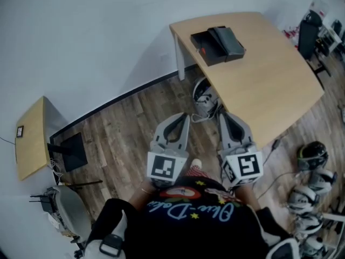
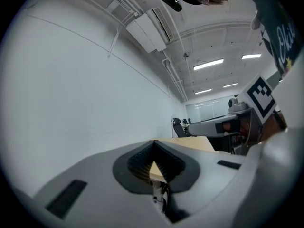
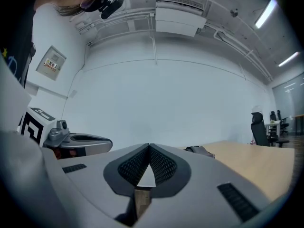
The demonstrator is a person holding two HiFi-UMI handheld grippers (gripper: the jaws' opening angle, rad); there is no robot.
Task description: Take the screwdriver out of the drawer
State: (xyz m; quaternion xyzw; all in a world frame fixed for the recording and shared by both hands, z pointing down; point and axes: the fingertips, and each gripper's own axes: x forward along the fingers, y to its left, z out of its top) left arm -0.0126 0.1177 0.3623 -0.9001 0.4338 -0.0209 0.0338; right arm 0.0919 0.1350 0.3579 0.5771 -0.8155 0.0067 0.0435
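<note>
Drawer (image 1: 217, 45) lies well ahead of left gripper (image 1: 184, 118) and right gripper (image 1: 223, 118), jaws closed, empty

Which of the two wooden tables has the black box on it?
The big table at right: the black box sits near its far end. The small table at left has none.

White walls (image 1: 81, 36), wood-plank floor (image 1: 124, 139), light wooden table (image 1: 269, 74), ceiling strip lights (image 2: 208, 64).
</note>
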